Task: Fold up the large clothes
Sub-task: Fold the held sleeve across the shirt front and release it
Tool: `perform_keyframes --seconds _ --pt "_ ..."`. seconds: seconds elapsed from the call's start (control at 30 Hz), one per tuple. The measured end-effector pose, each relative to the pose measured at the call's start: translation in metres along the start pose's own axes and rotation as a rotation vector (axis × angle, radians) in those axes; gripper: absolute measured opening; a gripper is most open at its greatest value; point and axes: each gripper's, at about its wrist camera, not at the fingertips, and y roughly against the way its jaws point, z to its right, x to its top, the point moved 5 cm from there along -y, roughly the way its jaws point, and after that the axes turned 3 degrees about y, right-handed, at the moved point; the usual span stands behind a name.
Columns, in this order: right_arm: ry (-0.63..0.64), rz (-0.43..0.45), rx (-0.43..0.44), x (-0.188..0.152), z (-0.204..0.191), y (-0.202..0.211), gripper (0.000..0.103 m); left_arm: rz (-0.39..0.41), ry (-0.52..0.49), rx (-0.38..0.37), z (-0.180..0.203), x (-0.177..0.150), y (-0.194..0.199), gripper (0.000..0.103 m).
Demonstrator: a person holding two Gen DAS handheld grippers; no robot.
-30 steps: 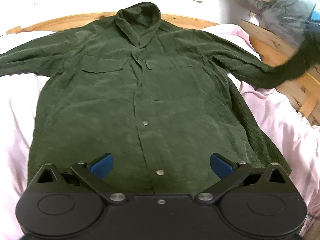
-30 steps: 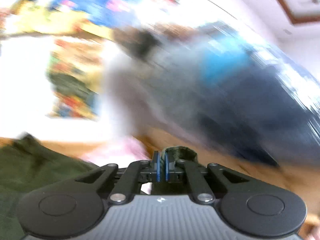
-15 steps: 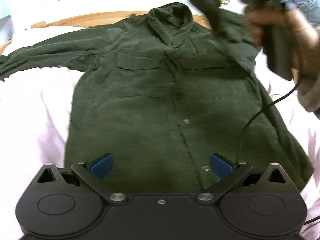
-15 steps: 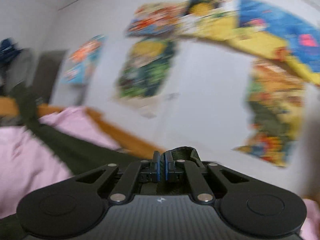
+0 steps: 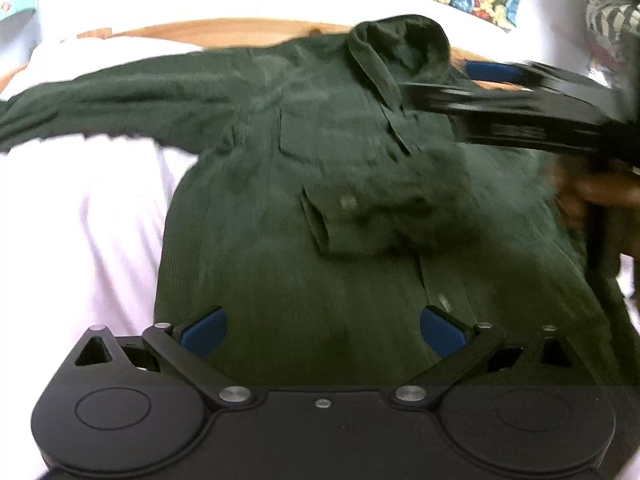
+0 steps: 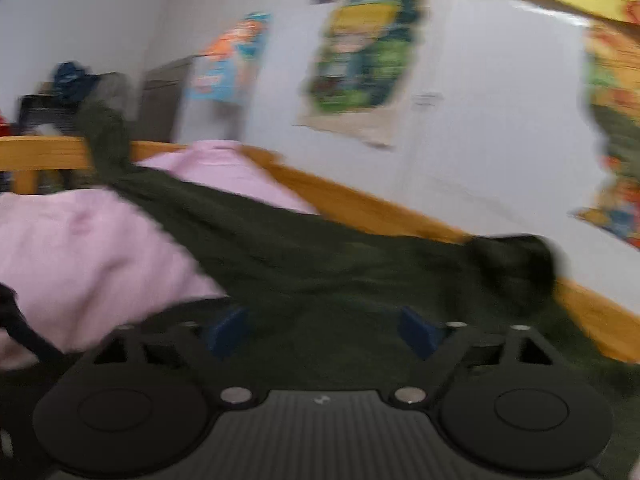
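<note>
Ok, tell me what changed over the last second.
The right claw carried the shirt's sleeve cuff in from the side onto the chest, and its jaws have just opened, nothing between them. The other sleeve stayed spread out; the left claw stayed open.

The shirt's right sleeve [image 5: 384, 208], stretched out to the side and gripped a second ago, now lies folded across the chest of the dark green shirt [image 5: 280, 280], cuff and button facing up (its outline is blurred). The right hand-held gripper [image 6: 324, 332] was pinched on the cuff; its jaws have just been opening and stand wide apart with nothing between them, low over the cloth. The shirt has slid rightward in the left wrist view.
</note>
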Motion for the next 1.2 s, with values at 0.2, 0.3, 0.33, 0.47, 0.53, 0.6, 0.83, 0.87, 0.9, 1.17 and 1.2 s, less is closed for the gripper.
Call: perform_keyframes --seconds 0.2,0.3,0.33,0.47,0.53,0.6,0.83,0.87,0.9,1.17,1.2 --pt "-0.198 -0.125 -0.436 -0.042 0.14 0.026 0.097 0.084 0.039 0.053 -0.005 0.034 -0.047 0.101" --pt "-0.445 -0.19 -0.517 -0.072 0.209 0.029 0.093 0.128 0.133 -0.002 -0.008 0.049 -0.062 0.092" --pt "-0.515 -0.209 -0.529 -0.083 0.227 0.03 0.09 0.13 0.151 -0.026 -0.007 0.053 -0.067 0.089" --pt "-0.746 -0.233 -0.487 -0.118 0.276 0.024 0.055 0.073 0.178 -0.02 -0.005 0.057 -0.096 0.053" --pt "-0.752 -0.253 -0.502 -0.121 0.283 0.019 0.021 0.03 0.179 -0.037 -0.005 0.056 -0.112 0.029" --pt "-0.708 -0.261 -0.525 -0.113 0.282 0.019 0.012 0.047 0.129 -0.027 0.002 0.054 -0.119 0.025" --pt "-0.526 -0.247 -0.576 -0.092 0.283 0.016 0.01 0.117 -0.025 0.038 0.028 0.05 -0.128 0.017" --pt "-0.545 -0.274 -0.572 -0.098 0.285 0.014 0.012 0.118 -0.017 0.036 0.028 0.051 -0.129 0.017" --pt "-0.548 -0.281 -0.573 -0.103 0.284 0.016 0.018 0.114 -0.005 0.032 0.026 0.05 -0.129 0.019" --pt "-0.401 -0.279 -0.492 -0.114 0.236 0.075 0.062 0.078 0.114 -0.025 0.007 0.052 -0.129 0.032" --pt "-0.365 -0.291 -0.501 -0.118 0.23 0.083 0.062 0.079 0.107 -0.02 0.008 0.051 -0.128 0.032"
